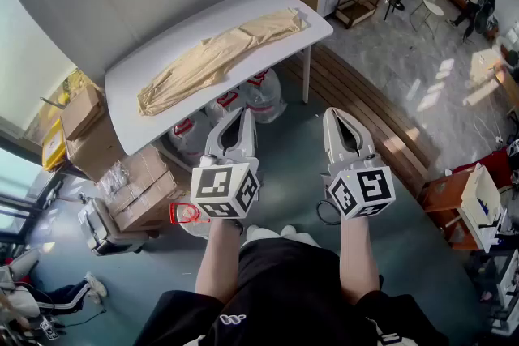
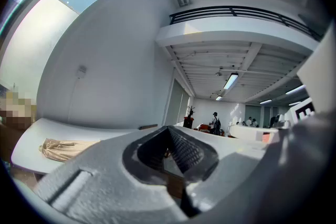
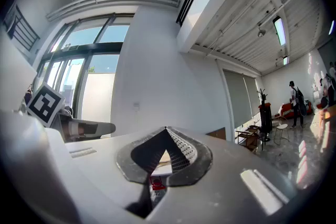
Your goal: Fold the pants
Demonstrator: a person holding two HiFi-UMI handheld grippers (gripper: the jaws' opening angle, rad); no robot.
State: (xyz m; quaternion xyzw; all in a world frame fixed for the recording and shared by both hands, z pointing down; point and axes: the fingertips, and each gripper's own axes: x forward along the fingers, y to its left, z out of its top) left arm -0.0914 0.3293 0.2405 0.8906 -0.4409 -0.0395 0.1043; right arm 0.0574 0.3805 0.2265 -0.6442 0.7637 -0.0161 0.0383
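While I'm standing back from the white table (image 1: 243,8), the pants (image 1: 215,59) are lying on it, a tan pair stretched out lengthwise along the top, a bit rumpled, one end near the far right corner and the other toward the near left edge. They're well apart from both my grippers, ahead and slightly to the left of them. From my left gripper's own view the pants (image 2: 63,148) sit low on the left side with the table (image 2: 52,128) under them, nowhere close to the jaws.

My left gripper (image 1: 243,116) and right gripper (image 1: 332,116) are side by side in front of me, held level over the floor and pointing toward the table. The left gripper (image 2: 169,128) is closed, tips meeting, with nothing pinched between them. Same deal with the right gripper (image 3: 166,129): jaws fully together and empty. Neither one is touching anything.

Under the table there's a pile of cardboard boxes (image 1: 138,182) and some plastic bags (image 1: 263,97).
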